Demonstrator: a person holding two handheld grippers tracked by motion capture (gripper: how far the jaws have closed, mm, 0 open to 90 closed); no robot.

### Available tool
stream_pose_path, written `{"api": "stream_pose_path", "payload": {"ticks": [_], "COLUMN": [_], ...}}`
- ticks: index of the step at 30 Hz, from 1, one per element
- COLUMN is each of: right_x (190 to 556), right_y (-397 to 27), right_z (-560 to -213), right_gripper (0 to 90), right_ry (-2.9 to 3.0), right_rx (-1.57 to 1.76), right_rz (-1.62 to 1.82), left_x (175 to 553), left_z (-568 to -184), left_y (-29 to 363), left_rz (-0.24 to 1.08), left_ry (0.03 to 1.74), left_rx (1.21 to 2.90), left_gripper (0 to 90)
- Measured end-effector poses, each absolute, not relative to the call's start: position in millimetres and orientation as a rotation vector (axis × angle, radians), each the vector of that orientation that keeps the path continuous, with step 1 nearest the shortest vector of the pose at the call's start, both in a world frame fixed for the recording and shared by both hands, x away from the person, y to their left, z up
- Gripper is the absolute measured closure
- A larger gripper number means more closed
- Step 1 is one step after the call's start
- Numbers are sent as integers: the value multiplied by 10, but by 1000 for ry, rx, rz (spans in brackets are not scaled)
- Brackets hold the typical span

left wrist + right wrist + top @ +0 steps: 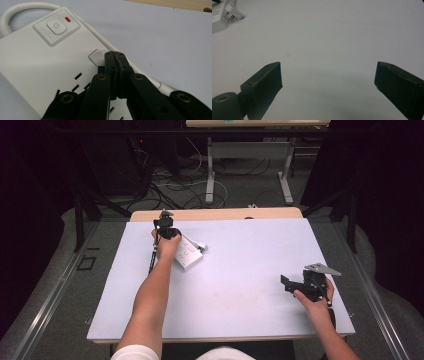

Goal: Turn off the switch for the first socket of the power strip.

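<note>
A white power strip [188,254] is seen left of centre in the high view, lying flat on the pale counter [240,285], with its white cord [15,10] looping off its end at the upper left of the left gripper view. The left gripper [166,231] is held just above the strip, at the strip's upper left end in the high view. In the left gripper view its jaws are pressed together with nothing between them, their tips over the strip's top face beside a small square panel [96,57]; whether the tips touch the plastic cannot be told. A round power button [56,26] and a red light [67,18] are seen in the upper left of that view. The right gripper [292,284] is held low over bare counter at the right of the high view, well apart from the strip, its jaws spread wide and empty.
</note>
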State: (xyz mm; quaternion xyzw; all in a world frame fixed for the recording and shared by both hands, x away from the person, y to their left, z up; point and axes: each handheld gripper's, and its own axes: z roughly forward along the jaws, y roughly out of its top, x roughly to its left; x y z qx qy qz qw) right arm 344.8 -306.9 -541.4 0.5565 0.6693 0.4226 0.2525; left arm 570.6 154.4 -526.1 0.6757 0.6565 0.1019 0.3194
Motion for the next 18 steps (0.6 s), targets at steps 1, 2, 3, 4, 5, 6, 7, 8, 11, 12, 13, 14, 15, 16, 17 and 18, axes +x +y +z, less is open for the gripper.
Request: {"api": "stream_pose_path", "payload": {"ticks": [1, 2, 3, 4, 5, 6, 7, 8, 11, 12, 13, 14, 15, 16, 17, 18], "right_x": [3447, 3443, 3443, 3447, 3449, 3450, 3449, 3451, 3449, 3448, 3451, 3450, 3453, 3452, 3452, 3451], "right_y": [-3070, -3074, -3076, -3074, -3076, -3076, -3070, -3072, -3066, -3068, -3066, -3076, -3072, -3073, -3073, -3073], "right_z": [-5415, -5410, -5411, -5417, -5418, -5418, -5418, -5418, -5417, -5416, -5420, -5418, -5423, -5420, -5420, -5418], "right_gripper": [70, 70, 69, 70, 70, 70, 70, 70, 70, 70, 70, 70, 70, 70, 71, 71], "right_ry": [1820, 1830, 1831, 1825, 1826, 1827, 1825, 1827, 1820, 1825, 1816, 1828, 1818, 1827, 1826, 1827], "right_rx": [1513, 1516, 1515, 1511, 1507, 1507, 1514, 1509, 1510, 1510, 1510, 1506, 1506, 1509, 1509, 1508], "right_rz": [1149, 1138, 1138, 1146, 1145, 1144, 1145, 1144, 1147, 1148, 1146, 1145, 1144, 1145, 1145, 1145], "left_x": [5706, 5706, 5706, 5705, 5704, 5703, 5702, 5702, 5705, 5704, 5703, 5702, 5701, 5701, 5700, 5698], "left_z": [-5262, -5261, -5261, -5262, -5262, -5264, -5263, -5264, -5261, -5261, -5260, -5261, -5259, -5259, -5257, -5253], "left_y": [1545, 1546, 1545, 1543, 1541, 1536, 1536, 1536, 1542, 1541, 1538, 1536, 1535, 1534, 1532, 1534], "left_rz": [266, 266, 266, 269, 272, 277, 278, 277, 271, 272, 276, 276, 276, 272, 270, 268], "left_ry": [1726, 1725, 1727, 1726, 1725, 1727, 1726, 1725, 1726, 1727, 1730, 1729, 1730, 1731, 1734, 1731], "left_rx": [1775, 1775, 1774, 1774, 1776, 1772, 1774, 1774, 1776, 1775, 1773, 1772, 1774, 1772, 1772, 1783], "left_gripper": [900, 900, 900, 900, 900, 900, 900, 900, 900, 900, 900, 900, 900, 900, 900, 900]}}
